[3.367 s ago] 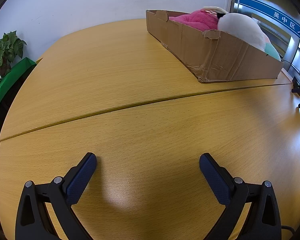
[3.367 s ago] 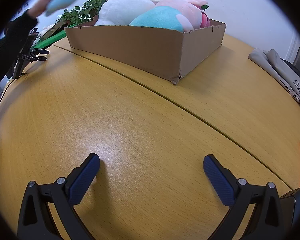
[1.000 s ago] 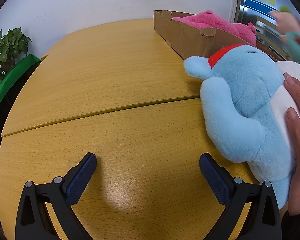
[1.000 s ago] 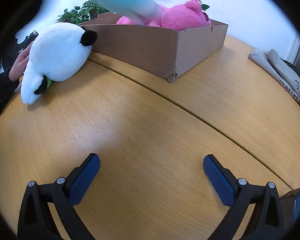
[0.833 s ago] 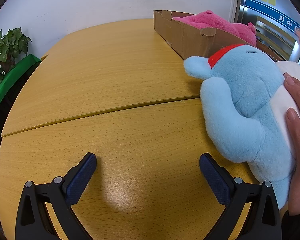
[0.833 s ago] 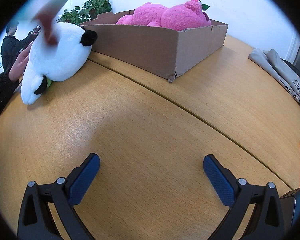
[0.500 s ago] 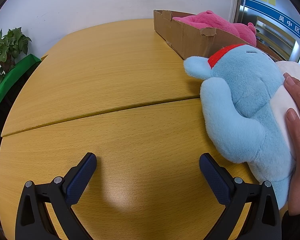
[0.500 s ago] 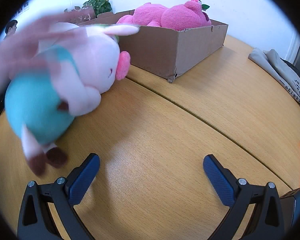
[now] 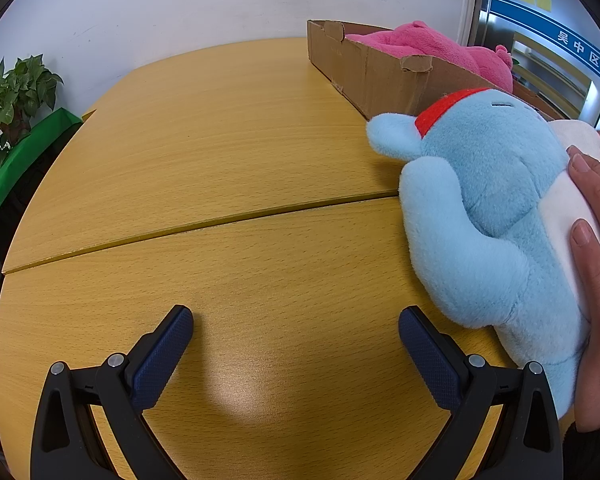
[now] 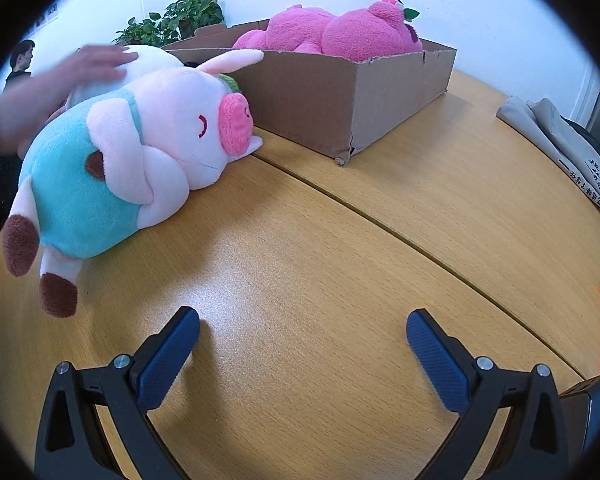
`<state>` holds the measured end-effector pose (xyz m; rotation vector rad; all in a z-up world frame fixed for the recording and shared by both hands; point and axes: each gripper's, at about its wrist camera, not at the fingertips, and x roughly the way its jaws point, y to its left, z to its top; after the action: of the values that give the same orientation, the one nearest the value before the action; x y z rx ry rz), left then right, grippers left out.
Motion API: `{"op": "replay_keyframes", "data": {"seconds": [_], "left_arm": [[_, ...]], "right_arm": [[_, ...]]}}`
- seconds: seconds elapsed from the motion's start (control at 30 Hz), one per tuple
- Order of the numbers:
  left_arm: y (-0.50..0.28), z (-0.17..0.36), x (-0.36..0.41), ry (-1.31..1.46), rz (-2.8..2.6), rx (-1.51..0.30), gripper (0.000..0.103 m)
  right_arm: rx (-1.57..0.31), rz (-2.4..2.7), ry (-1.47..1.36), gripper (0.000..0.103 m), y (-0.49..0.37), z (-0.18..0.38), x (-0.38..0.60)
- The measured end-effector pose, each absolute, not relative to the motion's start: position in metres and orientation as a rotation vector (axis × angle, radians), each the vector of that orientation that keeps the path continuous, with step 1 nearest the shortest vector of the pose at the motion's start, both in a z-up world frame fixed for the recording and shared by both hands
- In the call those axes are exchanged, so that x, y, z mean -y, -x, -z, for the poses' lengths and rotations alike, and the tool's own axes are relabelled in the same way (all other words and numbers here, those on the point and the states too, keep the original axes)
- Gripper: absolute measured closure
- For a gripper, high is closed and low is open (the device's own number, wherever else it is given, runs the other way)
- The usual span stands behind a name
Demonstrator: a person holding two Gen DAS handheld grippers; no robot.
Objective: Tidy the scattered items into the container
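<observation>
Blue padded fingers of my left gripper point(image 9: 296, 334) stand wide apart over the wooden table point(image 9: 204, 152), with nothing between them. From this wrist camera, a light blue plush toy point(image 9: 488, 216) with a red collar and a white belly lies on its side on the table to the right, just ahead of my right-hand finger point(image 9: 428, 356). A bare hand point(image 9: 596, 264) rests on its white belly from the right edge. Behind the toy sits the cardboard box point(image 9: 372, 76), its near wall close to or touching the toy's head; I cannot tell which. A pink plush bear point(image 9: 432, 50) lies inside the box. A potted plant point(image 9: 12, 108) stands off the table at the far left.

From the right wrist camera, my right gripper point(image 10: 302, 338) is likewise spread open and empty above the table point(image 10: 380, 264). To the left lies a pink plush pig point(image 10: 140, 156) in a teal outfit, on its side, snout pointing toward the cardboard box point(image 10: 340, 96) and close beside its near wall. Behind the pig is a white plush toy point(image 10: 140, 66), mostly hidden, with a blurred hand point(image 10: 88, 66) on top of it. The pink plush bear point(image 10: 340, 34) fills the box and rises above its rim. Folded grey fabric point(image 10: 560, 148) lies on the table at the far right.
</observation>
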<state>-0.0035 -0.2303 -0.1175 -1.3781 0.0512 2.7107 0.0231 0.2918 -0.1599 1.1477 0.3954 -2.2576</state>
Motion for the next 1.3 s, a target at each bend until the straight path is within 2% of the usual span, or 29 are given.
{"op": "replay_keyframes", "data": {"seconds": [1.3], "left_arm": [[0.0034, 0.1181, 0.2308, 1.379, -2.709, -0.051, 0.000]], "right_arm": [[-0.393, 2.255, -1.151, 0.000, -0.0199, 0.1597, -0.2920]]}}
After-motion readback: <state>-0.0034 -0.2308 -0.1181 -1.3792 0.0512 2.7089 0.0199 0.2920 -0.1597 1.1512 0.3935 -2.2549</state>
